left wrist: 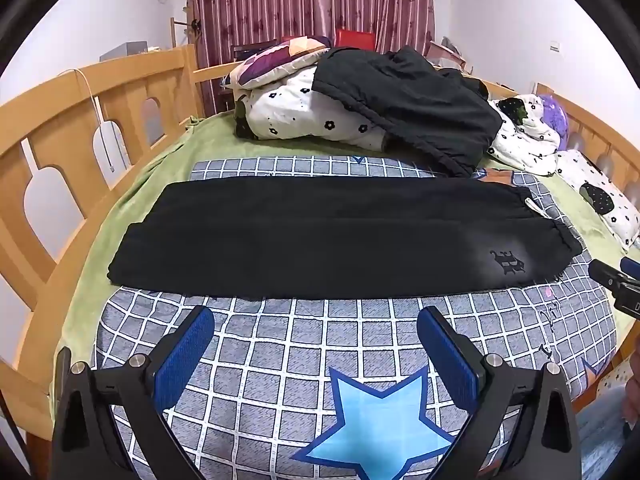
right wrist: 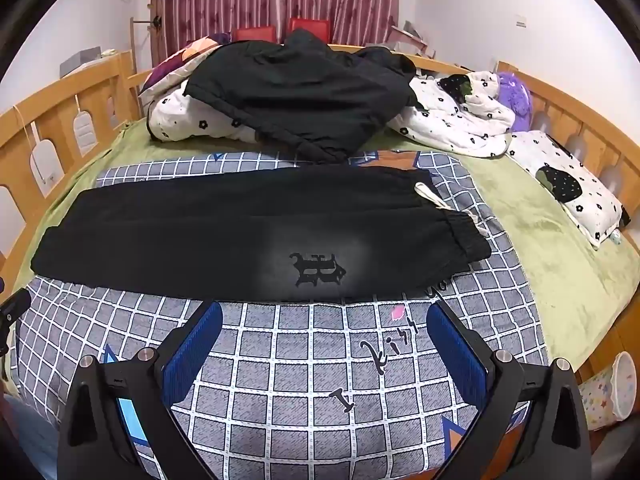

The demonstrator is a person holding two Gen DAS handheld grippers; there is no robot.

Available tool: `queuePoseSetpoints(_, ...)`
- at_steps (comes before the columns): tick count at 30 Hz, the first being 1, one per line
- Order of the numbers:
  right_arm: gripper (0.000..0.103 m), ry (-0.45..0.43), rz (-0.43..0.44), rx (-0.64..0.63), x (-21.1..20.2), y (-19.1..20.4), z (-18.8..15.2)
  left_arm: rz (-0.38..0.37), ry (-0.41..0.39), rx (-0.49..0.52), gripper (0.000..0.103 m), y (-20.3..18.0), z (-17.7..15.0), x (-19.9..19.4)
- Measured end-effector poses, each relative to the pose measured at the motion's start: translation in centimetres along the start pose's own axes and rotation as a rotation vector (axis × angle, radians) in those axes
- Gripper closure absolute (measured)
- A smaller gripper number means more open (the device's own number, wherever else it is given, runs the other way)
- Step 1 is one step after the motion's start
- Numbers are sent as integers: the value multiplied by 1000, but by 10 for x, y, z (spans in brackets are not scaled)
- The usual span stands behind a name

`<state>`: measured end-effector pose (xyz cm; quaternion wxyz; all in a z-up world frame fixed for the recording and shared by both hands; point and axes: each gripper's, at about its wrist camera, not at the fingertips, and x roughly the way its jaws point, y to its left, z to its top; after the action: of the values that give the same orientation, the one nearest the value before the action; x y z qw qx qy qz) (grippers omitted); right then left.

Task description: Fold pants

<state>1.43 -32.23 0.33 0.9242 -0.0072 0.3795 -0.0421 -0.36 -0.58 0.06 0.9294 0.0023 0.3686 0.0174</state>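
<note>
The wooden bed [left wrist: 60, 120] fills both views, its slatted rails curving round a green sheet [right wrist: 560, 260]. Over the sheet lies a grey checked blanket [left wrist: 280, 360] with a blue star [left wrist: 380, 420] printed on it, and this blanket is the landmark for everything else.

Across the far half of the blanket, flat and stretched sideways, lie the black pants [left wrist: 312, 236]. They appear folded lengthwise, one leg over the other, with the elastic waistband at the blanket's right end and the leg cuffs at its left end. A pale drawstring [right wrist: 430, 196] trails off the waistband onto the blanket, and a dark gothic logo [right wrist: 318, 269] sits on a faded patch near the waist.

Beyond the blanket's far edge there's a heap: a white flower-print quilt [left wrist: 312, 116] with a second dark garment [left wrist: 408, 108] draped over it. Off the blanket's right side, a matching pillow [right wrist: 568, 184] rests on the sheet, with a purple plush toy [right wrist: 516, 96] behind it.

Now the tools. The left gripper [left wrist: 316, 320] hovers over the blanket's near half, blue pads [left wrist: 184, 352] spread wide, nothing between them, just short of the pants' near edge. The right gripper [right wrist: 324, 316] hovers likewise nearer the waist end, its pads [right wrist: 456, 348] wide apart and empty, close to the fabric below the logo.
</note>
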Motion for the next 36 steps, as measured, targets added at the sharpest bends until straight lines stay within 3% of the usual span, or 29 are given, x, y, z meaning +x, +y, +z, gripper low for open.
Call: queuePoseSetpoints(36,3,-3,8,-5,-5,0,0,19,8,-21,1,4,2,2)
